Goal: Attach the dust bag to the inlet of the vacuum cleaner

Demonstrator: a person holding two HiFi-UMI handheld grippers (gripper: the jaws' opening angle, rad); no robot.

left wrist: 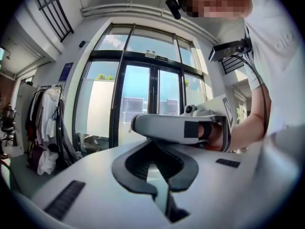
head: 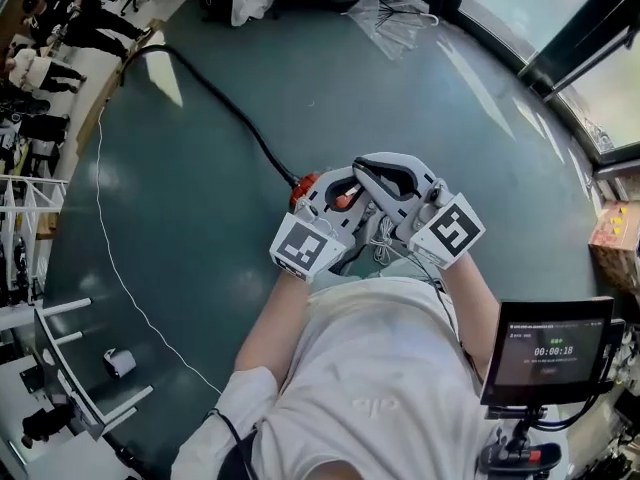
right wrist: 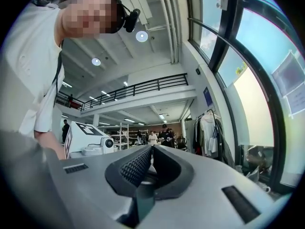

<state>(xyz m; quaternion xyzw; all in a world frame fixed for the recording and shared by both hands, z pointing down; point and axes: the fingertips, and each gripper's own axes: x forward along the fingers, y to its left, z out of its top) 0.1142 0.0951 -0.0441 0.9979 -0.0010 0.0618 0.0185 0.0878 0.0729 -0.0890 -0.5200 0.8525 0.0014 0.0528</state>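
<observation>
No dust bag or vacuum cleaner shows in any view. In the head view both grippers are held up close in front of the person's chest, over the green floor. My left gripper (head: 342,194) (left wrist: 155,144) is shut with nothing between its jaws. My right gripper (head: 362,166) (right wrist: 150,149) is shut and empty as well. It lies crosswise just beyond the left jaws, with the person's hand on it. The left gripper's marker cube (right wrist: 83,137) shows at the left of the right gripper view.
A black cable (head: 215,98) runs across the floor to a red object (head: 303,185) below the grippers. A white rack (head: 60,368) holding a small roll stands at the lower left. A screen (head: 548,350) sits at the right. Glass doors (left wrist: 143,104) and hanging clothes (left wrist: 47,128) lie ahead.
</observation>
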